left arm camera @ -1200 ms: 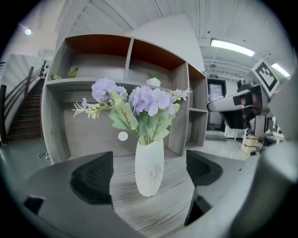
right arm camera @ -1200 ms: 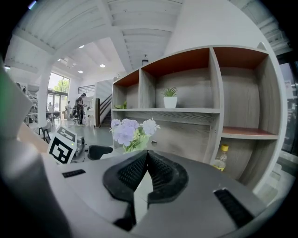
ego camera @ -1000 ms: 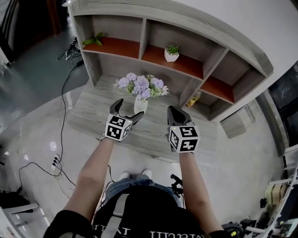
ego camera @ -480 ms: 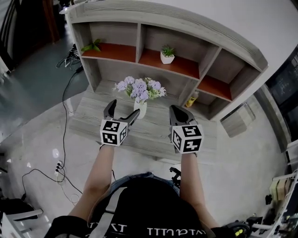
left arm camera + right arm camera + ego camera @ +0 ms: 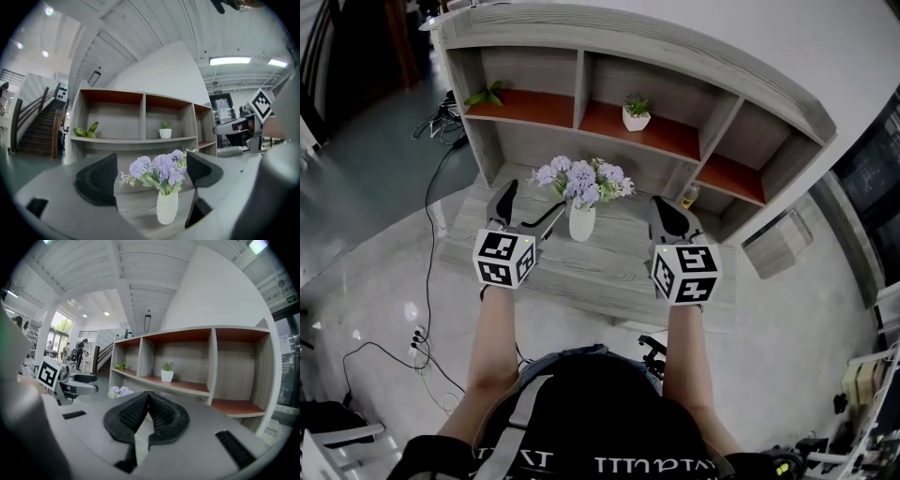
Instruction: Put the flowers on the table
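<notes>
A white vase of purple flowers point(image 5: 581, 195) stands upright on the grey wooden table point(image 5: 609, 272), below the shelf unit. My left gripper point(image 5: 528, 208) is open, drawn back to the left of the vase and apart from it. Through its jaws I see the flowers point(image 5: 161, 171) and vase a short way ahead, nothing between the pads. My right gripper point(image 5: 669, 218) is shut and empty, hovering over the table to the right of the vase. In the right gripper view its pads point(image 5: 149, 411) meet at the tips, and the flowers point(image 5: 119, 391) show far left.
A grey shelf unit point(image 5: 609, 103) with red-brown boards rises behind the table. It holds a small potted plant in a white pot point(image 5: 636, 112), a green plant point(image 5: 486, 94) at the left and a yellow bottle point(image 5: 690, 200) low at the right. Cables point(image 5: 427, 234) trail on the floor at left.
My left gripper has pulled back and to the left, away from the vase, with its jaws open. The vase stays on the table. The right gripper rose slightly and stays shut.
</notes>
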